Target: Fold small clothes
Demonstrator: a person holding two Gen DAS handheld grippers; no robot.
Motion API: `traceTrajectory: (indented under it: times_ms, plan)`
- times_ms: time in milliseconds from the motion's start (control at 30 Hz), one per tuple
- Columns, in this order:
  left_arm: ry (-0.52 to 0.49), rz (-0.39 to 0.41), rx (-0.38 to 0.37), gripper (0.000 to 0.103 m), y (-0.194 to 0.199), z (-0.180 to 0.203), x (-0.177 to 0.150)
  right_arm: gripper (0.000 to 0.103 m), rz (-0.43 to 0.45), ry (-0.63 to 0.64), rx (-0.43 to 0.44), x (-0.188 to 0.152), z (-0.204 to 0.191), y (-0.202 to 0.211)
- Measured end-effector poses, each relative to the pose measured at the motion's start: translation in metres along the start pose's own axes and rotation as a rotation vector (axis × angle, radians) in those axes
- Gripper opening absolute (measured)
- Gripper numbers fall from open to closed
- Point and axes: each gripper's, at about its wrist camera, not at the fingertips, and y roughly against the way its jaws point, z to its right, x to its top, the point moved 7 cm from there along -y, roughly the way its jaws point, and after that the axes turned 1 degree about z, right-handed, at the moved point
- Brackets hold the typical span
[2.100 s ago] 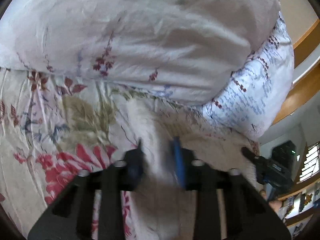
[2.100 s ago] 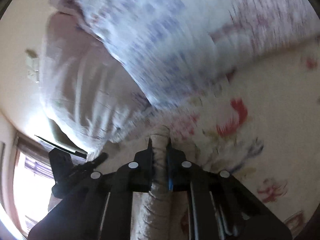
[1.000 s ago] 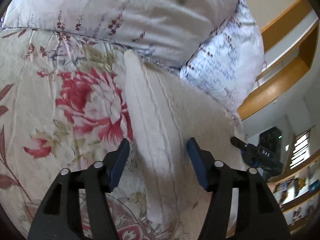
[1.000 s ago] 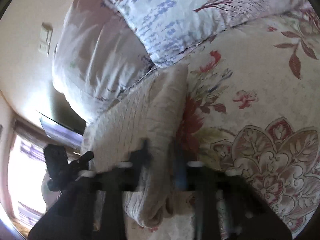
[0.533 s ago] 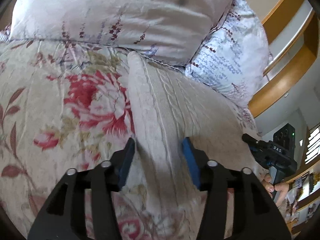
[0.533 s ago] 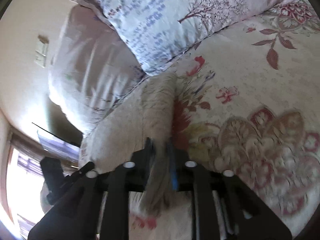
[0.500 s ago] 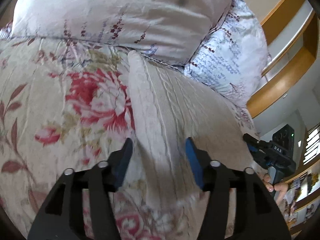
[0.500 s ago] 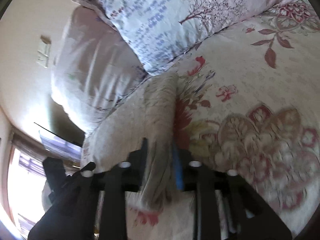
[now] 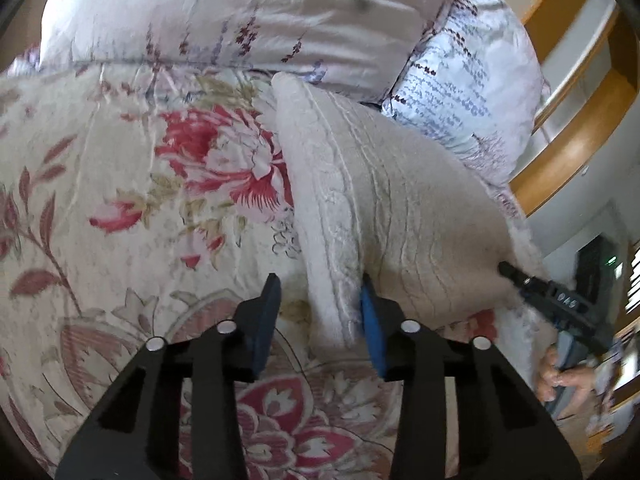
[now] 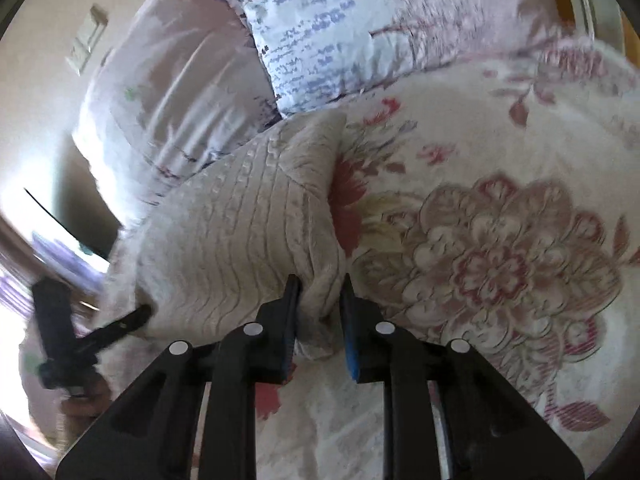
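Floral bedspread [image 9: 120, 200], cream knit sweater [image 9: 392, 208] edge between both parted grippers' jaws

1. The left gripper [image 9: 320, 312] is standing open, with its two fingers wide apart.
2. A cream knitted garment [image 9: 384, 208] is lying on the flowery bed cover [image 9: 120, 184], and its near corner is sitting between the fingers, touching the blue pad on the right.
3. Two pillows [image 9: 248, 12] are lying behind it.
4. The right gripper [image 9: 508, 270] is poking at the garment's far edge.
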Motion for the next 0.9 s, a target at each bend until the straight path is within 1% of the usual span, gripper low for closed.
traceTrajectory:
  times_ms: [100, 200, 233, 267, 300, 367, 400, 433, 500, 533, 600, 633, 667, 733, 800, 900]
  plan:
    - [-0.061, 0.027, 0.066, 0.039, -0.003, 0.004, 0.001, 0.020, 0.021, 0.074, -0.072, 0.000, -0.007, 0.000]
    - [-0.086, 0.052, 0.126, 0.049, 0.000, 0.006, 0.001, 0.021, 0.035, 0.127, -0.100, -0.003, -0.013, 0.004]
    - [-0.089, 0.060, 0.145, 0.058, 0.002, 0.005, 0.000, 0.021, 0.041, 0.135, -0.099, -0.003, -0.014, 0.006]
    - [-0.094, 0.074, 0.168, 0.063, 0.006, 0.004, -0.001, 0.023, 0.050, 0.139, -0.091, -0.004, -0.014, 0.009]
    - [-0.102, 0.085, 0.183, 0.064, 0.009, 0.003, -0.002, 0.030, 0.057, 0.140, -0.089, -0.004, -0.015, 0.012]
    - [-0.127, 0.107, 0.216, 0.067, 0.017, 0.004, -0.002, 0.038, 0.094, 0.150, -0.092, -0.002, -0.017, 0.022]
    - [-0.144, 0.125, 0.240, 0.068, 0.022, 0.007, -0.002, 0.040, 0.111, 0.155, -0.088, -0.001, -0.020, 0.026]
    - [-0.159, 0.141, 0.256, 0.068, 0.026, 0.010, -0.002, 0.040, 0.138, 0.163, -0.079, 0.001, -0.023, 0.032]
    - [-0.218, 0.209, 0.282, 0.071, 0.037, 0.023, 0.001, 0.040, 0.175, 0.188, -0.050, 0.002, -0.032, 0.041]
    - [-0.254, 0.238, 0.278, 0.074, 0.041, 0.032, 0.002, 0.040, 0.179, 0.208, -0.034, 0.001, -0.037, 0.042]
    - [-0.316, 0.258, 0.260, 0.076, 0.043, 0.050, 0.001, 0.040, 0.162, 0.253, -0.025, -0.004, -0.047, 0.037]
    - [-0.338, 0.253, 0.251, 0.077, 0.041, 0.056, 0.000, 0.040, 0.148, 0.275, -0.030, -0.007, -0.051, 0.032]
    - [-0.368, 0.232, 0.239, 0.077, 0.036, 0.063, -0.002, 0.040, 0.126, 0.295, -0.042, -0.011, -0.053, 0.026]
    - [-0.394, 0.184, 0.237, 0.077, 0.021, 0.070, -0.007, 0.040, 0.083, 0.306, -0.076, -0.017, -0.052, 0.013]
    - [-0.396, 0.138, 0.243, 0.077, 0.009, 0.070, -0.013, 0.041, 0.051, 0.307, -0.110, -0.020, -0.047, 0.004]
    - [-0.386, 0.094, 0.256, 0.077, -0.001, 0.066, -0.018, 0.042, 0.033, 0.314, -0.139, -0.020, -0.044, 0.000]
